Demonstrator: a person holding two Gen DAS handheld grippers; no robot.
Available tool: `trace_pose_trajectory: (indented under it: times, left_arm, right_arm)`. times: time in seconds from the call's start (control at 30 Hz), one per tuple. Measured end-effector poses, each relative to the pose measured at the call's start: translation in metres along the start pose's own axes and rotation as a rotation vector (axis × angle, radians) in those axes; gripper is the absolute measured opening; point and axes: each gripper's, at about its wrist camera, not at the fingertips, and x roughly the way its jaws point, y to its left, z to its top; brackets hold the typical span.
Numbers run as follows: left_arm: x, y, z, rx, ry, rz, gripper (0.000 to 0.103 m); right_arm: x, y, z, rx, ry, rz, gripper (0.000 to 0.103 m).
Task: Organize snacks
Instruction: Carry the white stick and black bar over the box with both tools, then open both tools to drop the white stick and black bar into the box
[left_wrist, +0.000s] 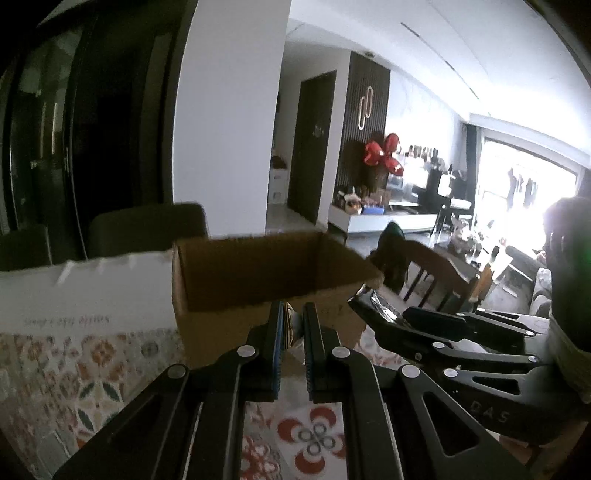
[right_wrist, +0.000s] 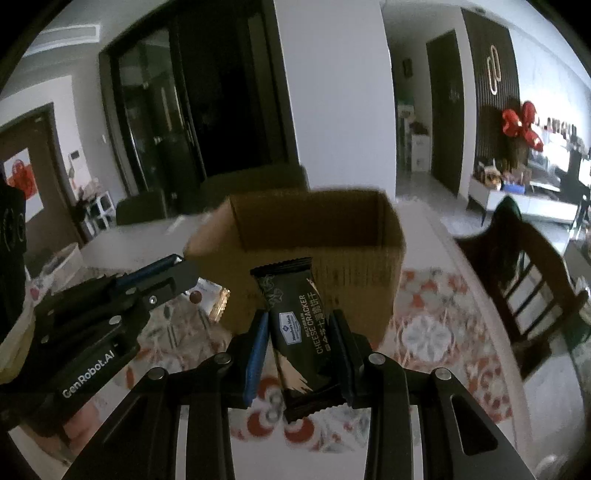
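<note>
An open brown cardboard box (left_wrist: 258, 266) (right_wrist: 314, 225) stands on the floral tablecloth, just ahead of both grippers. My right gripper (right_wrist: 299, 317) is shut on a black cheese cracker packet (right_wrist: 295, 325), held upright in front of the box. In the left wrist view this gripper (left_wrist: 360, 306) comes in from the right with the shiny packet (left_wrist: 380, 308) at its tip. My left gripper (left_wrist: 293, 310) is shut on a thin snack packet (left_wrist: 290, 328), seen edge-on. The right wrist view shows that packet (right_wrist: 210, 295) as white and orange, hanging from the left gripper (right_wrist: 184, 269).
A white carton (left_wrist: 85, 291) stands against the box's left side. A dark wooden chair (right_wrist: 524, 273) (left_wrist: 436, 269) stands at the table's right edge. The floral tablecloth (right_wrist: 436, 332) covers the table around the box. Dark chair backs (left_wrist: 147, 229) rise behind the box.
</note>
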Motion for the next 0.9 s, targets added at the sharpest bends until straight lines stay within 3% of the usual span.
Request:
trace_pose_trajectory:
  times: [0.33, 0.7, 0.77, 0.8, 0.9]
  left_arm:
    - [0.018, 0.009, 0.051, 0.012, -0.07, 0.033, 0.011]
    - [0.074, 0.026, 0.075, -0.004, 0.009, 0.072, 0.012]
    - [0.079, 0.031, 0.075, -0.027, 0.027, 0.087, 0.019]
    - [0.08, 0.033, 0.074, -0.036, 0.034, 0.092, 0.024]
    - [0.075, 0.033, 0.07, -0.03, 0.033, 0.127, 0.036]
  right_arm:
    - [0.008, 0.001, 0.051, -0.049, -0.077, 0.015, 0.035]
    - [0.047, -0.011, 0.093, -0.084, -0.081, 0.011, 0.035]
    - [0.053, -0.015, 0.096, -0.075, -0.083, -0.001, 0.037]
    - [0.055, -0.017, 0.097, -0.068, -0.081, -0.016, 0.046]
    - [0.057, -0.02, 0.097, -0.052, -0.086, -0.052, 0.052]
